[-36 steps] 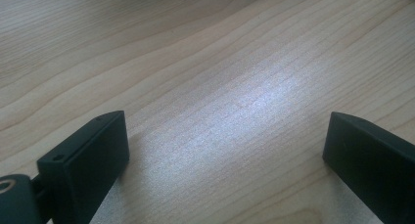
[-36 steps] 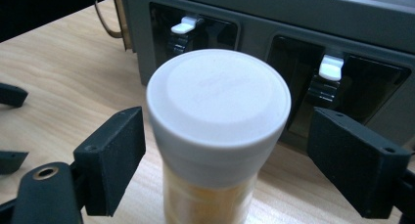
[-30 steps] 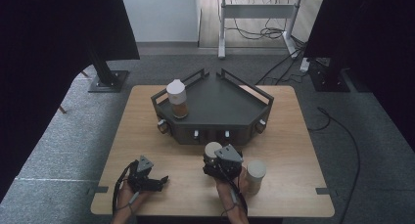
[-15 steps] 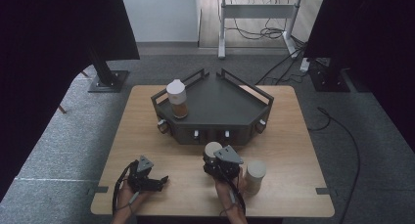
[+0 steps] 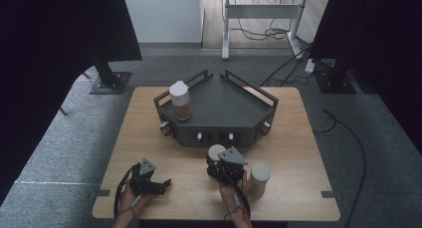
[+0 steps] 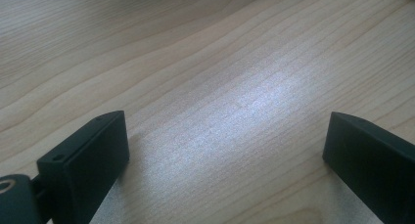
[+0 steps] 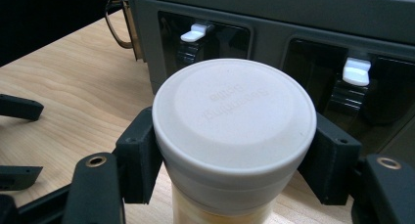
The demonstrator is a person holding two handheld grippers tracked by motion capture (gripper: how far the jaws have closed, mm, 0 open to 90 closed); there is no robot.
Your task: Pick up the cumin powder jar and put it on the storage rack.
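Observation:
My right gripper [image 5: 219, 162] is shut on a jar with a white lid [image 7: 234, 114] and pale yellow contents; its black pads [image 7: 142, 155] press the jar from both sides just under the lid. The jar [image 5: 216, 151] stands on the wooden table, close to the front of a dark angular tray [image 5: 234, 108]. My left gripper [image 5: 161, 184] rests low on the table at the near left. Its jaws stand wide apart over bare wood [image 6: 225, 136] with nothing between them.
A second white-lidded jar [image 5: 259, 177] stands just right of my right hand. A third jar [image 5: 180, 100] stands on the tray's left part. The tray front has white toggle switches [image 7: 193, 33]. Dark curtains and stands surround the table.

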